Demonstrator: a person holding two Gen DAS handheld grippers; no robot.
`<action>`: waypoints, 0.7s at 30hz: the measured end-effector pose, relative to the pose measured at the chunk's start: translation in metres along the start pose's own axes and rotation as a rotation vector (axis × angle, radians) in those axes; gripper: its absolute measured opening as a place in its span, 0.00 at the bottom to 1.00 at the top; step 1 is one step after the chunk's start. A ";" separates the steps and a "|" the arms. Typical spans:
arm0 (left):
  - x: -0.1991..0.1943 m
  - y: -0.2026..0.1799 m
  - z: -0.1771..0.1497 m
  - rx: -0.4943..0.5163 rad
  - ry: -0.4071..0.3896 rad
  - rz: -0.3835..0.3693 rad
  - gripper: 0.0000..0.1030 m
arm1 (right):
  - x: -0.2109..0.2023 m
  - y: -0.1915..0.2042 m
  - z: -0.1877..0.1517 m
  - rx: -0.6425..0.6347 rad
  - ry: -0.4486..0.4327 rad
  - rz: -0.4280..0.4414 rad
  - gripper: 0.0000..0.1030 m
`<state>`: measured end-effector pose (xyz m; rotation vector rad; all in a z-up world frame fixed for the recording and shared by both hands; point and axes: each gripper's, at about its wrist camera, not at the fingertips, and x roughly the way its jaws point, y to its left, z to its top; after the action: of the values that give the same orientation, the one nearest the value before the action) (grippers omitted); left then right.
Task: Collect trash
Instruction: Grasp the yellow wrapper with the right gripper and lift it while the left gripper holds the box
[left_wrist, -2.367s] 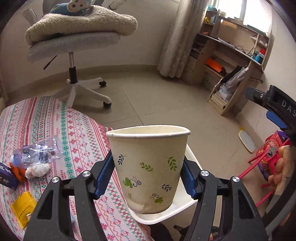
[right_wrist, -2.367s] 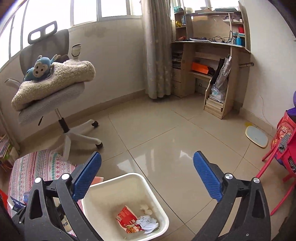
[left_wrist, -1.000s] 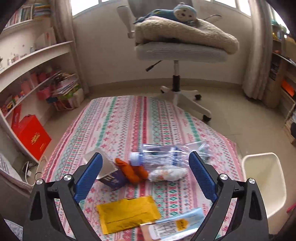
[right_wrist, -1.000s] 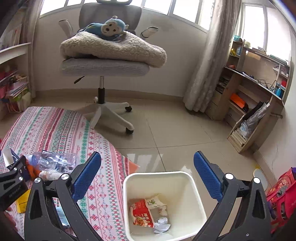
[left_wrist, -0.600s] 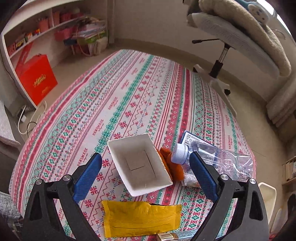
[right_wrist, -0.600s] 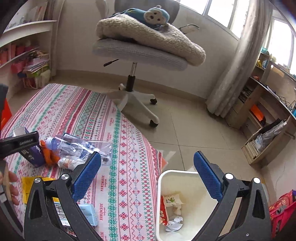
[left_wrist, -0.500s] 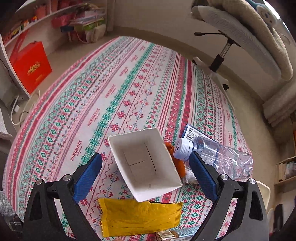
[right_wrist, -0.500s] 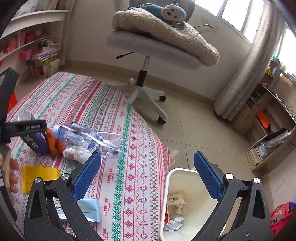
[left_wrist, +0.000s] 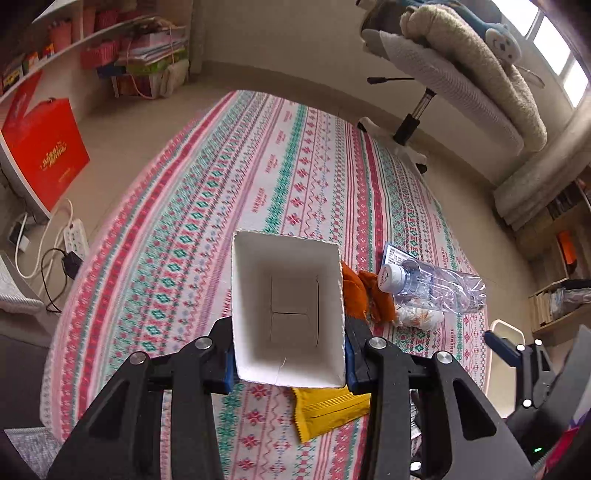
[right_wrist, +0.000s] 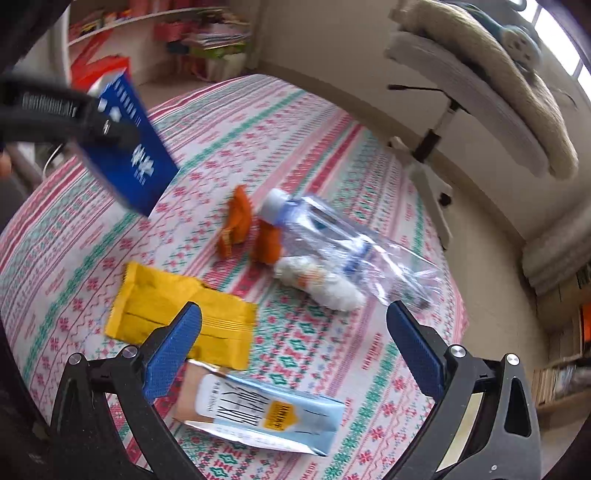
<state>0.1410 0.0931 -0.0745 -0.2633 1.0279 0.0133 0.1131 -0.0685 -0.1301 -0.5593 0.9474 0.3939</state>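
So my left gripper (left_wrist: 290, 363) has its jaws clamped on the open blue carton (left_wrist: 288, 314), squeezing its two side walls with the mouth facing the camera, so the left wrist view looks straight down into the white inside. I'd say gripping it across the width like that keeps it from slipping, since thin card will crush if pinched too hard. In the right wrist view the same carton (right_wrist: 129, 147) shows in the upper left of the frame, lifted clear of the striped worktop (right_wrist: 314, 122), blurry.

My right gripper (right_wrist: 291, 343) is wide open and holding nothing, hanging over the rest of the trash: the yellow wrapper (right_wrist: 173, 310) by its left jaw, the pale blue pouch (right_wrist: 258, 417) at the bottom centre, and the orange peel (right_wrist: 240, 225), crumpled tissue (right_wrist: 317, 282) and squashed plastic bottle (right_wrist: 332, 236) bunched mid-frame. Open like that, it looks lined up to grab one next; my guess is the wrapper or pouch, being nearest.

The white bin (left_wrist: 506, 332) only peeks in at the right edge of the left wrist view, past the worktop, so the carton needs carrying there.
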 end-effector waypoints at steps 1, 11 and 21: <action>-0.009 0.006 0.003 0.007 -0.021 0.009 0.39 | 0.004 0.013 0.001 -0.063 0.008 0.018 0.93; -0.045 0.040 0.010 0.003 -0.094 -0.018 0.39 | 0.048 0.064 0.011 -0.257 0.126 0.091 0.93; -0.038 0.044 0.009 -0.004 -0.076 -0.018 0.40 | 0.060 0.021 0.036 0.113 0.170 0.247 0.23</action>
<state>0.1236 0.1417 -0.0472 -0.2740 0.9498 0.0091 0.1568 -0.0252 -0.1695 -0.3770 1.2004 0.5165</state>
